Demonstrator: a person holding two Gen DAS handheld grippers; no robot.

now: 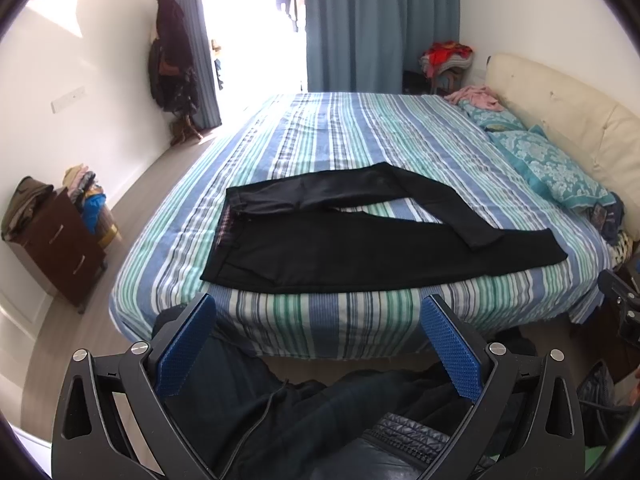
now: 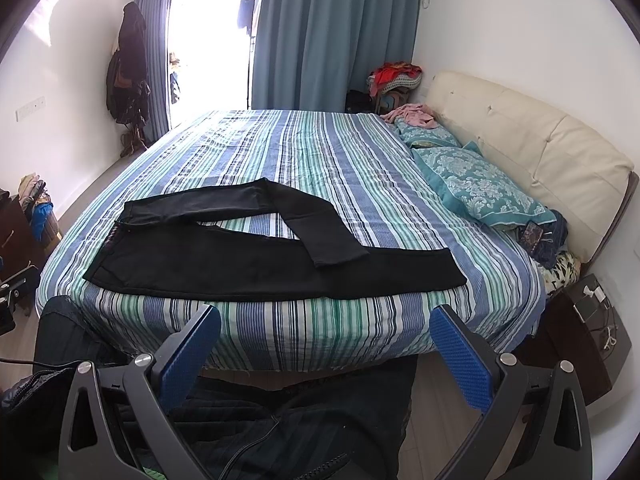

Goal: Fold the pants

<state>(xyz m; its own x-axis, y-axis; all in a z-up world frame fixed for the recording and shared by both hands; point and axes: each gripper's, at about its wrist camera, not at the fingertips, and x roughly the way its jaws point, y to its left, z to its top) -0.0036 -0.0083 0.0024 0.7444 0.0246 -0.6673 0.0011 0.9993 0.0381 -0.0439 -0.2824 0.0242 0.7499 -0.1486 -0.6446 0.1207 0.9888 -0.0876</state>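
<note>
Daylight pours in through the open doorway (image 1: 256, 28) between the curtains (image 2: 332, 36), blown out to plain white with no detail. It brightens the far end of the bed (image 1: 320, 120) and throws a sunlit patch on the left wall (image 1: 60, 4). The near foreground below the bed is dim. Both views are sharp at the middle, strongly bent at the edges, with dark round corners

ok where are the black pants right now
The black pants lie spread on the striped bed near its front edge, beyond both open grippers, waistband to the left, far leg bent across the near one.
</note>
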